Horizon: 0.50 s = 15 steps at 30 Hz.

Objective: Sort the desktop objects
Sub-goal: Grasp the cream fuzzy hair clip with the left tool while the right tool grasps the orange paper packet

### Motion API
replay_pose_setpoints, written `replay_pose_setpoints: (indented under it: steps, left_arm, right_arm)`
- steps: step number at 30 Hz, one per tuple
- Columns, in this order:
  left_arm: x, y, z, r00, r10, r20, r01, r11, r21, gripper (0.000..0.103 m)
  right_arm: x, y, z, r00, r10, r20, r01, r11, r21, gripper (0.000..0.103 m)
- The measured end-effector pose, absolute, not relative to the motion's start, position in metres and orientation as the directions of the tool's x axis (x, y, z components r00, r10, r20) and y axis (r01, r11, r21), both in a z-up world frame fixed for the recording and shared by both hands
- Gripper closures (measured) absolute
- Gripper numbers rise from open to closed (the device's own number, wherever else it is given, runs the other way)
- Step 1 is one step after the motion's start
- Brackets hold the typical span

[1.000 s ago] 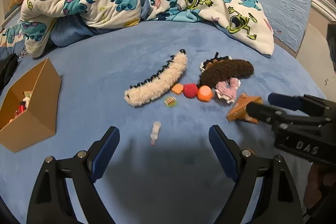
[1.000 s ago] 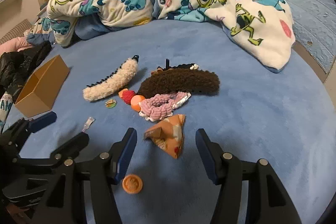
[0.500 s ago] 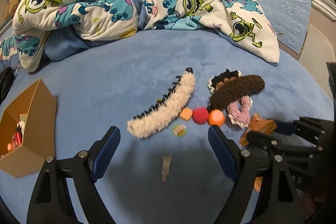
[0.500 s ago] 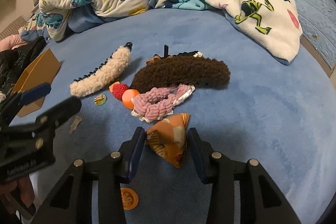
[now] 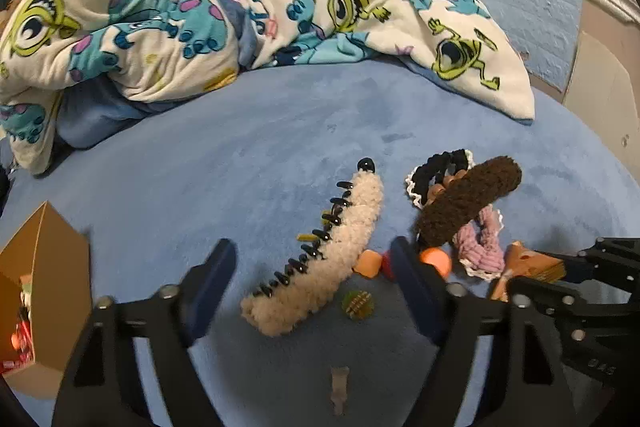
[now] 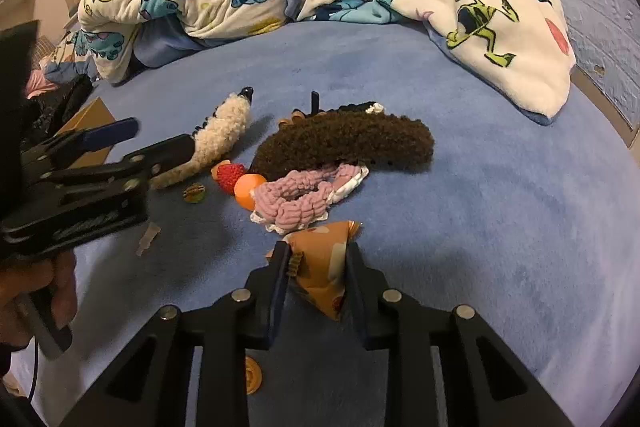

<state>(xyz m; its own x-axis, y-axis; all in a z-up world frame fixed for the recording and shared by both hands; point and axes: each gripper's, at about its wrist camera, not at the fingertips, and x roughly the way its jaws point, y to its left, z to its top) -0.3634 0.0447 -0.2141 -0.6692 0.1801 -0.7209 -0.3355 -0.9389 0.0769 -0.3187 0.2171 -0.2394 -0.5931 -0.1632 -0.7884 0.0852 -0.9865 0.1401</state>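
Observation:
An orange triangular pouch [image 6: 320, 267] lies on the blue bed cover. My right gripper [image 6: 317, 253] is closing on it, and both pads press its sides. In the left wrist view the same pouch [image 5: 532, 261] shows between the right fingers. A cream fluffy hair claw [image 5: 320, 267] lies slantwise between the fingers of my left gripper [image 5: 312, 247]. Its jaws are closing, and the pads stand apart from the claw. A brown fluffy claw [image 6: 348, 143] lies over a pink scrunchie [image 6: 308, 195].
A cardboard box [image 5: 52, 267] with small items stands at the left. An orange ball [image 6: 248, 187], a strawberry piece [image 6: 231, 175], a green disc [image 5: 357, 303], a clear clip [image 5: 340, 387] and an orange button [image 6: 252, 373] lie around. A cartoon blanket [image 5: 200, 7] is heaped behind.
The right jaws have narrowed onto the orange pouch. The left gripper has slid right and forward until the cream claw lies between its fingers, and its jaws have narrowed.

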Motion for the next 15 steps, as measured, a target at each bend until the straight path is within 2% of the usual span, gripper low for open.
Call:
replay_pose_setpoints:
  steps: [2,4,12,14,15]
  left_arm:
    - [-0.369,0.046,-0.219,-0.652,0.184,-0.736,-0.351,-0.933,0.078,0.044]
    - [-0.372,0.047,-0.224,-0.633,0.188,-0.751,-0.366,-0.928,0.076,0.049]
    - [-0.375,0.048,-0.239,-0.600,0.195,-0.776,-0.391,-0.917,0.071,0.057]
    - [-0.375,0.048,-0.237,-0.603,0.201,-0.772,-0.398,-0.915,0.073,0.065]
    - [-0.374,0.049,-0.237,-0.608,0.196,-0.769,-0.398,-0.914,0.082,0.065]
  right_arm:
    - [-0.318,0.220,-0.240,-0.594,-0.171,-0.786,0.083,-0.985,0.152,0.076]
    - [-0.317,0.221,-0.239,-0.595,-0.177,-0.784,0.085,-0.984,0.158,0.076]
    - [-0.313,0.228,-0.235,-0.607,-0.187,-0.773,0.072,-0.981,0.181,0.077]
    - [-0.312,0.229,-0.233,-0.612,-0.186,-0.769,0.071,-0.981,0.180,0.077]
    - [-0.312,0.229,-0.231,-0.614,-0.185,-0.767,0.071,-0.981,0.180,0.077]
